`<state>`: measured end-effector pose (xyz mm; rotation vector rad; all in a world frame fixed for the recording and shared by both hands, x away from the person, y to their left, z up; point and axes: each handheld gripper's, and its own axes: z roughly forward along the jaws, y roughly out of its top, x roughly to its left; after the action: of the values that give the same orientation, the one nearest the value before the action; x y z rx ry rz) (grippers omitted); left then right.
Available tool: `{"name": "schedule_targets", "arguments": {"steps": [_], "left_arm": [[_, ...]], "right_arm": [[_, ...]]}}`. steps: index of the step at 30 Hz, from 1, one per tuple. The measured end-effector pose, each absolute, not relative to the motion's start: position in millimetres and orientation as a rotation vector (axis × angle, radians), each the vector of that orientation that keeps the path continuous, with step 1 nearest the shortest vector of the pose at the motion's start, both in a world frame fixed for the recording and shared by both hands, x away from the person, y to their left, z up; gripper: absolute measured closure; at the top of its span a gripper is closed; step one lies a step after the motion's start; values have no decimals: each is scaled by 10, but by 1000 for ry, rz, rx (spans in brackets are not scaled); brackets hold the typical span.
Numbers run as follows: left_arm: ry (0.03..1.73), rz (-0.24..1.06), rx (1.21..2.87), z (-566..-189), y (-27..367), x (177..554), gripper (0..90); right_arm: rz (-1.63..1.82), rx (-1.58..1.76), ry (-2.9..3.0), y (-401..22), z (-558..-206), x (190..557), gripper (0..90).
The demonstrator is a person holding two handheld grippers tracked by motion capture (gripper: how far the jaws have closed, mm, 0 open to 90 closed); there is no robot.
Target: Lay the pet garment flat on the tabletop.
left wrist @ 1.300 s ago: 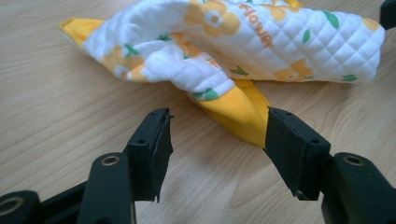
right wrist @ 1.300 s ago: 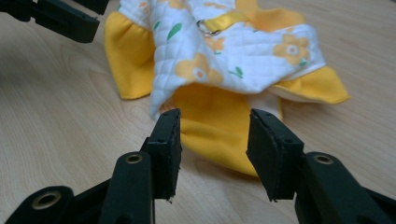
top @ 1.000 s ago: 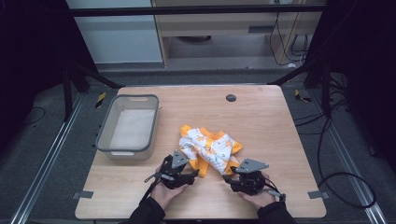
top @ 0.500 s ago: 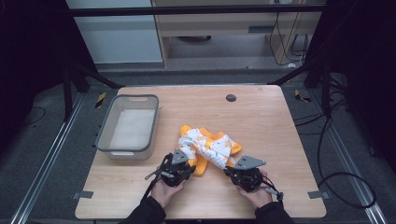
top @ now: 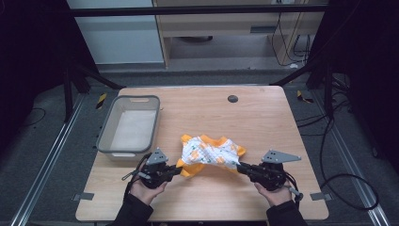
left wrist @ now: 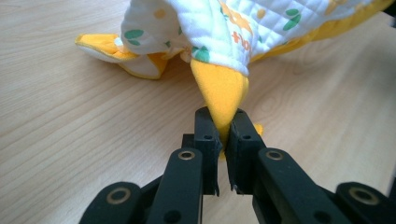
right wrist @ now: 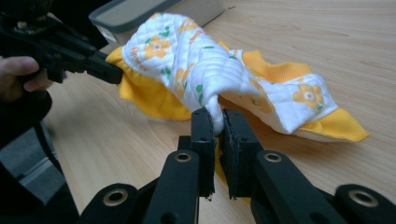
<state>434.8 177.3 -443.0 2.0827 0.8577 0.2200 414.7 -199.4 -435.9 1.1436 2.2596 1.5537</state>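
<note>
My jaws are clamped down on both sides: the left gripper [top: 175, 170] pinches an orange corner of the cloth [top: 211, 153] between its pads, plain in the left gripper view where the orange tip [left wrist: 223, 95] runs straight into the narrow slot, and the right gripper [top: 242, 168] bites a bunched fold of the white quilted side, seen up close in the right gripper view [right wrist: 212, 119]. Both sets of jaws have just been closing, and the fabric sits between each pair, so I take the pick-up as done on both ends. The cloth, a small quilted piece with orange flowers and an orange backing, lies near the front edge of the tabletop [top: 263, 113], roughly midway between its left and right edges. It is strung between my two grippers, its middle sagging in a twisted, crumpled heap that seems to touch the wood. The grey bin [top: 106, 137] stands at the left edge, well apart from the cloth, and looks empty as far as I can tell. My reading is that the work is early: grips are made, but the cloth is not yet spread flat or folded, and nothing has gone into the bin. Untwisting the middle is what I see left.
</note>
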Motion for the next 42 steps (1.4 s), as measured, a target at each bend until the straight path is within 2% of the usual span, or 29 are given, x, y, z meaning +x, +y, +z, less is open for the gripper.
{"name": "schedule_targets", "arguments": {"steps": [12, 16, 22, 27, 34, 35, 42], "left_arm": [[792, 217, 2061, -4185, 1886, 4311, 822], [849, 229, 2087, -4301, 1855, 4414, 806], [892, 345, 2175, -4520, 1728, 4551, 751], [924, 438, 2172, -4588, 1710, 4606, 691], [926, 460, 2167, -4606, 1747, 4581, 601], [916, 483, 2165, -4589, 1768, 4540, 583], [875, 557, 2138, -4505, 1839, 4390, 497]], "right_arm": [[1707, 1173, 2255, -2025, -4168, 4167, 831], [1655, 1243, 2226, -2036, -4271, 4298, 822], [1424, 1260, 2161, -1972, -4525, 4512, 804], [1245, 1137, 2120, -1888, -4656, 4598, 723], [1240, 1138, 2102, -1912, -4667, 4593, 633], [1257, 1127, 2080, -1948, -4618, 4554, 589], [1243, 1043, 2061, -2028, -4545, 4315, 468]]}}
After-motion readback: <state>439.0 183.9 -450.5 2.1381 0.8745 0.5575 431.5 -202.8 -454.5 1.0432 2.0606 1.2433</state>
